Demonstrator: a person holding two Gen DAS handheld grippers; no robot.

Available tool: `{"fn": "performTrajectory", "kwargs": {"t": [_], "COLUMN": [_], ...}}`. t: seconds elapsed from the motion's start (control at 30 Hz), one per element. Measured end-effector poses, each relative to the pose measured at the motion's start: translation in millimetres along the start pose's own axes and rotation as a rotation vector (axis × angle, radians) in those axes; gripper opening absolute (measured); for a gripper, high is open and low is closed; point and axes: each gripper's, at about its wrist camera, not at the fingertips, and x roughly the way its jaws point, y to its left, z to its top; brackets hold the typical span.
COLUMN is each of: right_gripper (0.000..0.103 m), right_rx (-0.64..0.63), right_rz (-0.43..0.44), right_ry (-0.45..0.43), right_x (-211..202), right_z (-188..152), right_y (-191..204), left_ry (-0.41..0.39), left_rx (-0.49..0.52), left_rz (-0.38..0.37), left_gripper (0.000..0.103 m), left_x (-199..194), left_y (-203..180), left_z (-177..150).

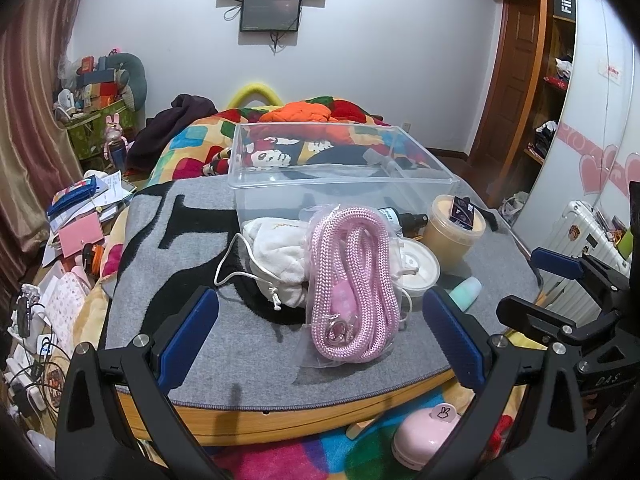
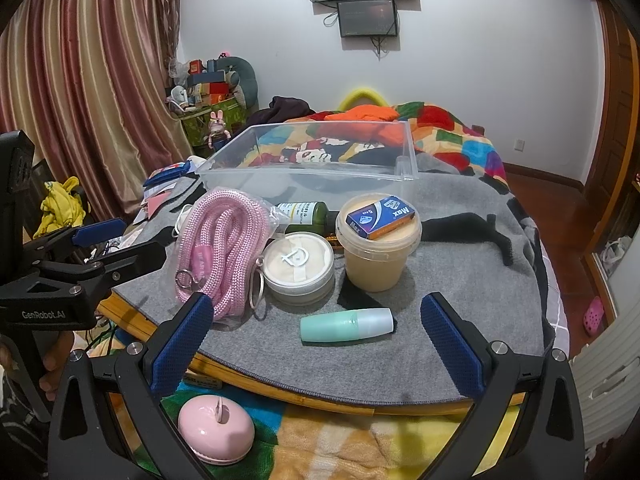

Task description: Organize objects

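1. We hold our left gripper spread wide and empty over the near edge of the grey mat, with nothing between its blue pads.
2. Our right gripper is likewise spread wide and grasps nothing; the mint-green bottle lies on its side on the mat between the fingers, touching neither.
3. The pink rope in its clear bag lies just ahead of the left gripper, leaning on a white drawstring pouch to its left.
4. A round white tin sits just right of the rope, and a beige tub farther right carries a small blue box on its lid.
5. A dark green bottle lies behind the tin.
6. The clear plastic bin stands at the far side of the mat.
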Motion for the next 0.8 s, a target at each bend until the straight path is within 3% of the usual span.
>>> {"fn": "performTrajectory", "kwargs": {"t": [0.43,0.8], "right_gripper": [0.103,0.103], "right_rx": [0.019,0.016], "right_rz": [0.019,-0.017], "right_ry": [0.037,0.057], "right_x": [12.7,34.2], "right_z": [1.6,14.9], "right_y": [-9.1,-27.8], "left_ry": [0.036,0.07], "left_rx": [-0.006,0.02], "left_rz": [-0.001,-0.018], "left_gripper": [0.103,0.103], "left_x": [14.4,39.5], "left_y": [3.0,1.0], "left_z": [5.8,12.5]}}
